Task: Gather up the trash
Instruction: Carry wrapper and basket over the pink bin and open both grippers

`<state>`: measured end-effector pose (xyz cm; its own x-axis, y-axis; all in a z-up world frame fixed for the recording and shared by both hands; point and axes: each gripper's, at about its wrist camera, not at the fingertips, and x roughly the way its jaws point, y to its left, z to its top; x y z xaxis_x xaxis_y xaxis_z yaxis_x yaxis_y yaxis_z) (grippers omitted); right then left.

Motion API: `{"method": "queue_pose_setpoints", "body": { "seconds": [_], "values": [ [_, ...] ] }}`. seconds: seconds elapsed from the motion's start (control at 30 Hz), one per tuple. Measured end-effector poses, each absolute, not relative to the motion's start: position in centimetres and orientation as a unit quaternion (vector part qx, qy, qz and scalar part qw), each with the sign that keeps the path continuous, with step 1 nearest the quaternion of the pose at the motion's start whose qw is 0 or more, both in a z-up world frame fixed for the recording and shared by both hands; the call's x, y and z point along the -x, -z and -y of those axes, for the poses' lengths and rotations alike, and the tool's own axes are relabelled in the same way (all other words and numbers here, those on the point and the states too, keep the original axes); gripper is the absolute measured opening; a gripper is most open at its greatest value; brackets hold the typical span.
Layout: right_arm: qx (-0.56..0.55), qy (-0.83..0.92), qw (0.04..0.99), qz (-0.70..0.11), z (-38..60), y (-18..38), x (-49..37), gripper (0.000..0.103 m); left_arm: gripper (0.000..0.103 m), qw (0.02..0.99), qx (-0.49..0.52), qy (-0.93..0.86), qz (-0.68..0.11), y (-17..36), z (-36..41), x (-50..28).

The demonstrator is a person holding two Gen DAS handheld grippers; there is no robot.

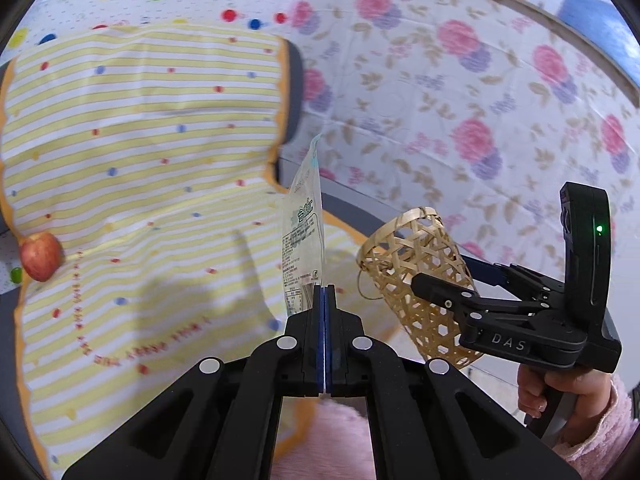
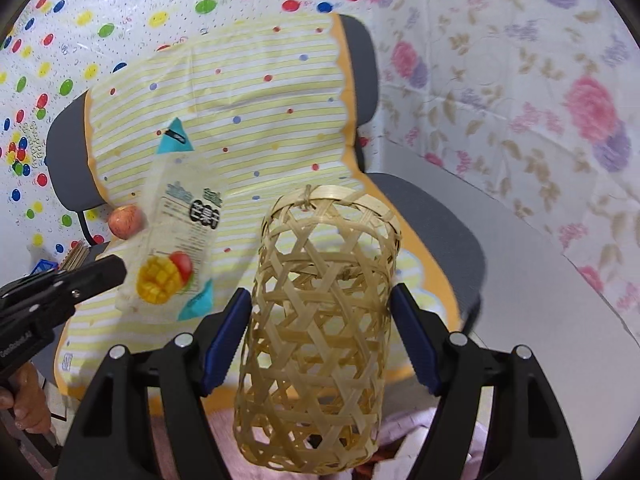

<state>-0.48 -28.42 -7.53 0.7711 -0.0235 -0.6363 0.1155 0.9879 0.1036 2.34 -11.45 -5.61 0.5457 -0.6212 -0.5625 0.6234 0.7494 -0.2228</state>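
Observation:
My left gripper [image 1: 324,289] is shut on the bottom edge of a clear snack wrapper [image 1: 303,236] and holds it upright in the air. In the right wrist view the wrapper [image 2: 176,236] shows a mango picture and teal corners, with the left gripper [image 2: 116,270] at its lower left. My right gripper [image 2: 320,312] is shut on a woven bamboo basket [image 2: 316,344], its open mouth facing away. In the left wrist view the basket [image 1: 416,280] sits to the right of the wrapper, held by the right gripper [image 1: 420,280].
A grey chair [image 2: 440,224] is covered by a yellow striped cloth [image 1: 140,140]. A red apple [image 1: 40,256] lies on the cloth at the left; it also shows in the right wrist view [image 2: 126,222]. Floral and dotted sheets hang behind.

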Motion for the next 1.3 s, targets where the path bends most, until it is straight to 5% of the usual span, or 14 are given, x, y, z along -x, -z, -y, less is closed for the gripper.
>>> {"method": "queue_pose_setpoints", "body": {
  "seconds": [0.6,0.97,1.03,1.17,1.3],
  "values": [
    [-0.092,0.177,0.917,-0.345,34.3,11.5,15.1,0.072,0.000,0.799,-0.044,0.482,-0.357,11.4,20.2,7.2],
    [-0.113,0.189,0.904,-0.367,36.4,14.9,17.2,0.074,0.001,0.767,-0.074,0.504,-0.389,14.8,24.4,8.5],
    [-0.118,0.187,0.901,-0.372,36.8,15.4,16.9,0.075,0.004,0.767,-0.078,0.499,-0.395,15.3,25.0,8.1],
    [-0.125,0.194,0.898,-0.376,37.7,16.2,16.8,0.077,0.039,0.776,-0.077,0.477,-0.405,16.2,25.2,7.2],
    [-0.131,0.197,0.896,-0.375,38.4,16.4,17.0,0.077,0.041,0.792,-0.075,0.451,-0.405,16.3,24.4,6.3]
  ]
}}
